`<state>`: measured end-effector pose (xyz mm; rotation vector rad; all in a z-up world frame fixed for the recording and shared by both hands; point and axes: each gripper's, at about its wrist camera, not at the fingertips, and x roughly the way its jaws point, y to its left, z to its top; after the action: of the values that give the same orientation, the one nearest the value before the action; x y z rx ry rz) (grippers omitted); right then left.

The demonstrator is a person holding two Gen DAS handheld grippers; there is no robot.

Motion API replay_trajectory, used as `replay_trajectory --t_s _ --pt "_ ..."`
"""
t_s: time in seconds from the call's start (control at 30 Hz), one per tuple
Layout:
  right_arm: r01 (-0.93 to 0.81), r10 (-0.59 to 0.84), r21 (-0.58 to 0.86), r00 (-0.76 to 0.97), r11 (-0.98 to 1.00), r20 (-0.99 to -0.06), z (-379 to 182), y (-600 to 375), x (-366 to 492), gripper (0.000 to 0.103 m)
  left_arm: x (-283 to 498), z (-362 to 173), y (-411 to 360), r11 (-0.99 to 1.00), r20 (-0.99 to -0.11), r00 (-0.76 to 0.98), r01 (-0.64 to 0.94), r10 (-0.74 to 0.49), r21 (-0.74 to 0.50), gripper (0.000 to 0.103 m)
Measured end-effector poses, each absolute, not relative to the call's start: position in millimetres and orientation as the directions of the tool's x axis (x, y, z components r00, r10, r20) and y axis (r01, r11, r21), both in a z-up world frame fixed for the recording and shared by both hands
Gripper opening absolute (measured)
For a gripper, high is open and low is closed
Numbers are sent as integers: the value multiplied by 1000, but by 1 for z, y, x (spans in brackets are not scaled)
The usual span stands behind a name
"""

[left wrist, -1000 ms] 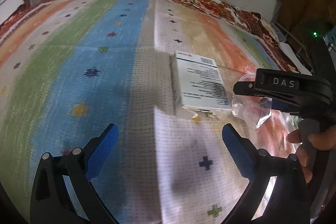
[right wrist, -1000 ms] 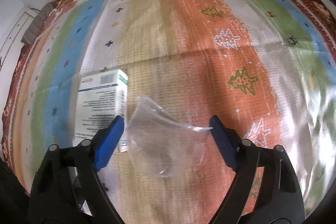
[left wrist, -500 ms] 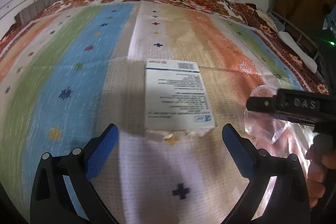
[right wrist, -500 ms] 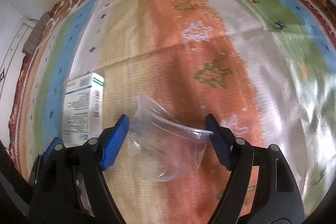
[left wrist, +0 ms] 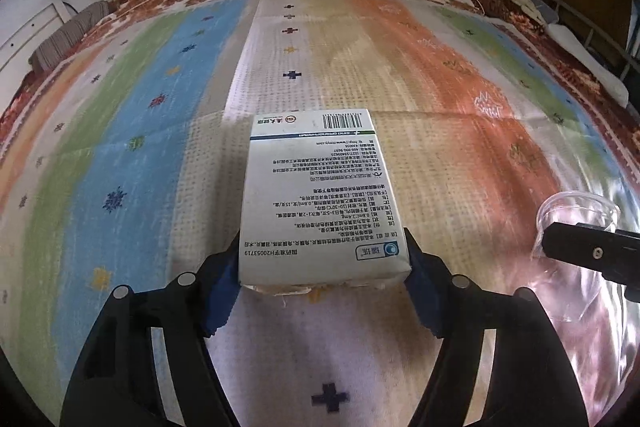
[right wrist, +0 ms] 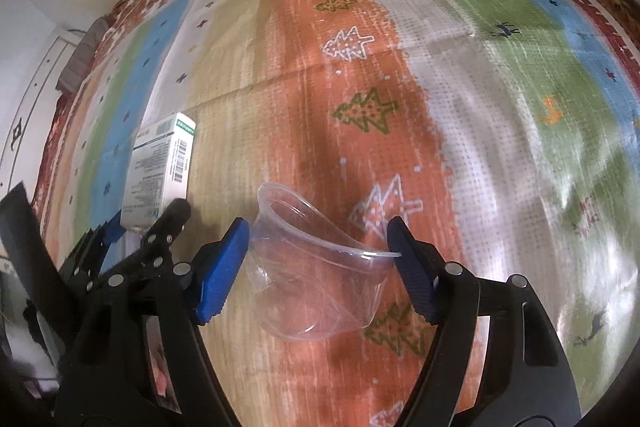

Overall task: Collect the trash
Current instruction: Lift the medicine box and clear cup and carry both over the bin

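My left gripper [left wrist: 324, 267] is closing, pads at the box [left wrist: 316, 195] sides; right gripper [right wrist: 320, 259] is closing w/ the crushed cup [right wrist: 316, 267] between, both on the mat [right wrist: 500, 107]. Risk: cup squirts out, box slips.

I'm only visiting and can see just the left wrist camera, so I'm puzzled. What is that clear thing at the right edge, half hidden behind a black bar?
Observer: It is a clear plastic cup lying on its side on the striped cloth, with its mouth pointing away from the camera.
Visitor: Is anything holding it?
Observer: It lies between the blue pads of the right gripper. The jaws are closing around it, but I cannot tell whether they squeeze it yet.
Visitor: Is the cup still whole?
Observer: It is dented. The rim is squashed out of round.
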<state>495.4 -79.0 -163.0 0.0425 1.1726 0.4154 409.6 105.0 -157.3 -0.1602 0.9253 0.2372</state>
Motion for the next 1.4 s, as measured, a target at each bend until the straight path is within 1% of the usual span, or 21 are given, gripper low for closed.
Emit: replay_trajectory --t_s 0.13,0.27,0.33,0.43,0.53,0.7,0.8,0.9,1.1,1.4 --pt "-323 343 236 332 917 -879 -151 -83 476 67 394 -138 106 967 -806 579 -251 126 -29 70" --pt "-341 357 239 340 909 -870 -135 -89 454 67 372 -111 109 971 -808 582 -234 90 -60 70" --pt "-361 364 235 346 903 -865 -125 -89 440 67 361 -100 109 973 -814 573 -226 93 -49 70" --pt "-387 363 219 353 896 -862 -113 -89 422 67 344 -90 109 972 -829 550 -232 96 -42 70" --pt "-413 358 196 363 889 -860 -98 -91 404 67 326 -82 108 967 -835 545 -245 83 -63 70" --pt "-453 359 165 384 876 -851 -77 -99 369 67 294 -66 102 950 -833 553 -276 30 -149 70" --pt "-459 392 205 361 865 -846 -72 -109 351 67 275 -49 99 922 -816 577 -293 -42 -255 70" --pt "-493 398 188 365 850 -842 -65 -114 331 66 257 -39 91 900 -806 585 -297 -91 -318 70" --pt "-510 428 212 354 833 -832 -53 -124 301 66 225 -20 75 883 -778 610 -274 -148 -383 70" --pt "-561 477 217 371 799 -797 -26 -138 249 66 177 -4 66 858 -744 638 -254 -199 -447 70"
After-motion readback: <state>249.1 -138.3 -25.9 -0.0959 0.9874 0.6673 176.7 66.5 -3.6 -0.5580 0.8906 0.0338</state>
